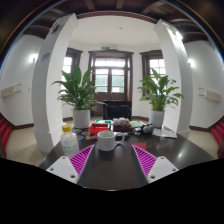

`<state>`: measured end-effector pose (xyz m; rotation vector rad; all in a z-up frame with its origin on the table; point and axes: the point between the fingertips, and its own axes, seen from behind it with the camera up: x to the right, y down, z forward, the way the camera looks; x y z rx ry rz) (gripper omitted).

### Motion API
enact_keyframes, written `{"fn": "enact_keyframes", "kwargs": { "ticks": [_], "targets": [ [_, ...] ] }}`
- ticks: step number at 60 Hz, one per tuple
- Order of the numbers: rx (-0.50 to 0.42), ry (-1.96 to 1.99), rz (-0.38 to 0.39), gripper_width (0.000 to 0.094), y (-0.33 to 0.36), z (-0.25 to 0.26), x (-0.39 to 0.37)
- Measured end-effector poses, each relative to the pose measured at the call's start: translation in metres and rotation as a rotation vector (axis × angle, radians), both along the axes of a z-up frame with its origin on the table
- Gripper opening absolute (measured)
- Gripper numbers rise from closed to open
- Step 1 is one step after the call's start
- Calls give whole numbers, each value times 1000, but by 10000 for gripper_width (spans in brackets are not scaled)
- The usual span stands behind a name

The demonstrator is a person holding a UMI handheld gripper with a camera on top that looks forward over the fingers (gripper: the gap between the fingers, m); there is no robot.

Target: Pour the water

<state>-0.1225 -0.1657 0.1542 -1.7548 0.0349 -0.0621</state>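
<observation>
A white mug [106,140] stands on the dark table [110,170], just ahead of my fingers and between their lines, its handle to the right. My gripper [111,160] is open and empty, its purple pads [77,160] spread wide on either side, short of the mug. A clear plastic bottle with a yellow-green cap [69,141] stands to the left of the mug, beyond the left finger.
Behind the mug lie a red item [97,128], a dark round vessel [122,125] and a white object [144,128]. Two potted plants [78,95] [158,95] stand at the far side, by white pillars and a door.
</observation>
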Motion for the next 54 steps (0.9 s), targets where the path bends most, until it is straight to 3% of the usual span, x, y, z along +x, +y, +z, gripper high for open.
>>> {"fn": "enact_keyframes", "kwargs": {
  "ticks": [23, 35, 54],
  "targets": [
    [-32, 90, 208, 731, 45, -58, -152],
    [-50, 45, 208, 732, 99, -73, -167],
    [6, 122, 218, 699, 150, -70, -186]
  ]
}}
